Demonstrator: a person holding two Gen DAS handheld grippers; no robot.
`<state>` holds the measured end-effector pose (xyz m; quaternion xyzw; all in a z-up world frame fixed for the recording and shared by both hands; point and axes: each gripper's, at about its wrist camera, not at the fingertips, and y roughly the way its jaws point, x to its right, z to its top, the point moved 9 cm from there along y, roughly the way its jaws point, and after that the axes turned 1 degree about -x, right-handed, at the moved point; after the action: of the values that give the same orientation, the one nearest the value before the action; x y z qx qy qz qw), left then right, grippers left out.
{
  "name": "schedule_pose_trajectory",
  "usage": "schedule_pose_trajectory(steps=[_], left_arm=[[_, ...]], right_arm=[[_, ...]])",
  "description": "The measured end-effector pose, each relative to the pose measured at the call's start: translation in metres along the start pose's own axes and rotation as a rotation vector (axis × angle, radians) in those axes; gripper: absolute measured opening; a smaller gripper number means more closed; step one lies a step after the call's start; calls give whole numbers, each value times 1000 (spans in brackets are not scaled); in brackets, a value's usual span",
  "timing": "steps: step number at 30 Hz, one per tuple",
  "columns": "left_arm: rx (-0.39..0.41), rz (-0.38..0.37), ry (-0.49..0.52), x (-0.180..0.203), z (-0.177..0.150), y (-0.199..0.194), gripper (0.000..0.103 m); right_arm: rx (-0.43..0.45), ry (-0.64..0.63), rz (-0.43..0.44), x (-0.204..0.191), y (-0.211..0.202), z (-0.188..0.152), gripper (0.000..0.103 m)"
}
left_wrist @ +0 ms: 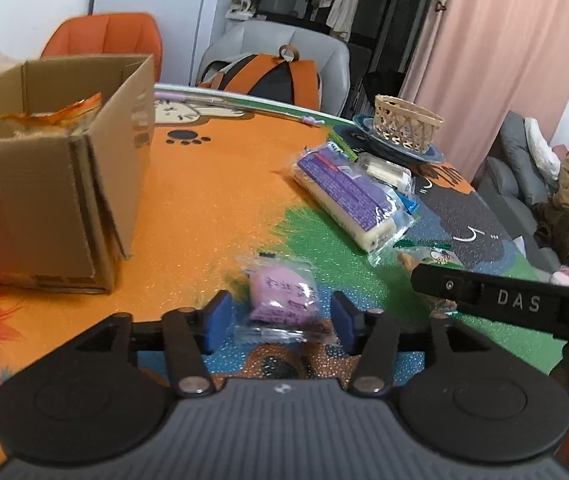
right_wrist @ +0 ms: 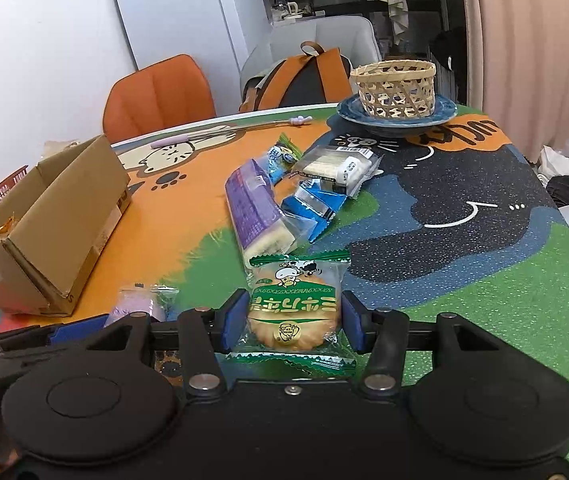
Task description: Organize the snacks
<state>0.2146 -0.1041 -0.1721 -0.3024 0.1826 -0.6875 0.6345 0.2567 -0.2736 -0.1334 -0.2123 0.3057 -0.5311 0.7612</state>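
A pink snack in clear wrap (left_wrist: 282, 294) lies on the colourful table mat between the blue pads of my left gripper (left_wrist: 280, 314). The pads stand apart from it on both sides, so the gripper is open. My right gripper (right_wrist: 292, 320) is shut on a green-edged biscuit packet (right_wrist: 294, 304), with both pads against its sides. A cardboard box (left_wrist: 44, 200) stands open at the left with an orange wrapper (left_wrist: 64, 114) inside. In the left wrist view one black finger (left_wrist: 496, 300) of the right gripper crosses the lower right.
A long purple pack (right_wrist: 252, 208), blue packets (right_wrist: 312, 204) and a white packet (right_wrist: 336, 166) lie mid-table. A woven basket (right_wrist: 396, 88) sits on a blue plate (right_wrist: 348, 114) at the far edge. Behind the table stand an orange chair (right_wrist: 156, 92) and a backpack (right_wrist: 304, 76) on a grey chair.
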Motion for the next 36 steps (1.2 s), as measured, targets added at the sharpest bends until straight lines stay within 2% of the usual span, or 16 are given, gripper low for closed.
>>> schedule_pose_trajectory(steps=[3, 7, 10, 14, 15, 16, 20, 26, 29, 31, 33, 36], left_arm=[[13, 26, 17, 4, -2, 1, 57], [23, 48, 34, 2, -2, 1, 44], [23, 34, 16, -1, -1, -1, 36], [43, 33, 0, -3, 4, -8, 33], [51, 31, -4, -4, 6, -11, 29], [59, 27, -7, -5, 8, -13, 21], [80, 12, -11, -5, 16, -22, 14], [52, -3, -19, -10, 11, -19, 16], [43, 1, -48, -18, 10, -21, 21], [43, 2, -57, -21, 11, -22, 39], [62, 20, -51, -22, 12, -25, 50], [70, 26, -32, -18, 13, -26, 53]], right_arm=[[-3, 9, -8, 5, 1, -1, 50], [-4, 21, -12, 10, 0, -3, 50], [-4, 26, -9, 11, 1, -4, 50], [-3, 21, 5, 6, 1, -3, 50], [-2, 19, 8, 4, 0, -3, 50], [-1, 17, 10, 3, 0, -2, 50], [9, 12, 16, -2, -3, 1, 50], [6, -3, 18, -10, -3, 1, 50], [4, -6, 14, -12, -2, 0, 50], [7, -10, 13, -14, -3, 0, 50], [8, -11, 15, -15, -3, 1, 50], [6, -7, 20, -15, -2, -1, 50]])
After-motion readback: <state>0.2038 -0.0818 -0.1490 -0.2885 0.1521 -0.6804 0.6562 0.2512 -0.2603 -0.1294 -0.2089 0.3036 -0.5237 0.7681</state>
